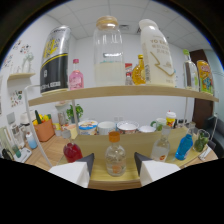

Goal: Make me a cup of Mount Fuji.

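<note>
A small clear bottle point(115, 150) with an orange cap stands upright on the wooden counter point(95, 142). It sits between the tips of my gripper point(114, 162), with a gap at either side. The white fingers point(75, 171) are open and hold nothing. A red bottle point(72, 151) stands beyond the left finger. A clear bottle point(161, 147) and a blue bottle point(184, 146) stand beyond the right finger. Several cups and tubs point(106, 127) line the back of the counter.
A shelf point(120, 91) above carries a black-and-white can point(54, 60), a pink bottle point(75, 75), a glass jar point(108, 52), a yellow bottle point(139, 70) and a white bottle point(156, 52). A green glass point(201, 140) is far right, an orange holder point(44, 130) far left.
</note>
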The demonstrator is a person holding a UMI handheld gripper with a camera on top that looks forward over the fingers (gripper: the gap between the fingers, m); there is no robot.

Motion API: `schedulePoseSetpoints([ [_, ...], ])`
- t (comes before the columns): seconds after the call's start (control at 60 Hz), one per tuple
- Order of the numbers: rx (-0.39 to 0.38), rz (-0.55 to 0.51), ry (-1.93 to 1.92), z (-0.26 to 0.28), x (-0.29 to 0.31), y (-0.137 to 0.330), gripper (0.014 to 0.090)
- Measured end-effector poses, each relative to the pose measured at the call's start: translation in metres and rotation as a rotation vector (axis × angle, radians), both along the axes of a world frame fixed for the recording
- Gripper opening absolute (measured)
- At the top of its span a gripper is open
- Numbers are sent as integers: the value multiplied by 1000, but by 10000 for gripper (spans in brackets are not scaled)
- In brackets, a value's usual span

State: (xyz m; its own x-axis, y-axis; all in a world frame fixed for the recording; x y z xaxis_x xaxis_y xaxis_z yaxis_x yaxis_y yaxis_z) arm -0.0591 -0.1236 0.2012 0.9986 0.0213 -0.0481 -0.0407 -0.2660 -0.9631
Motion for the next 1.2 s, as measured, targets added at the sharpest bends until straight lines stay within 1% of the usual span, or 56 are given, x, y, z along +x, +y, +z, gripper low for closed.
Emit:
schedulePoseSetpoints([
  [0.05,-14,-7,-12,-5,1,10,652],
  [0.1,-15,-17,-21,-10,0,18,520],
  [0.167,-6,-43,-42,-11,7,20,377],
  [0.183,-4,-43,-45,-11,6,20,368],
  [0.483,-2,-17,-43,-6,2,10,347],
  [0.617,16,8,-31,7,-7,-15,349],
  [0.683,11,24,-12,5,-14,-32,348],
  [0.767,-12,29,8,-8,-18,-54,349],
  [0.883,-72,25,58,-40,-21,-77,348],
  [0.95,-105,8,138,-52,-18,-86,347],
  [1.05,-130,-41,381,-60,-13,-90,349],
  [1.2,-127,-101,829,-53,-8,-87,347],
])
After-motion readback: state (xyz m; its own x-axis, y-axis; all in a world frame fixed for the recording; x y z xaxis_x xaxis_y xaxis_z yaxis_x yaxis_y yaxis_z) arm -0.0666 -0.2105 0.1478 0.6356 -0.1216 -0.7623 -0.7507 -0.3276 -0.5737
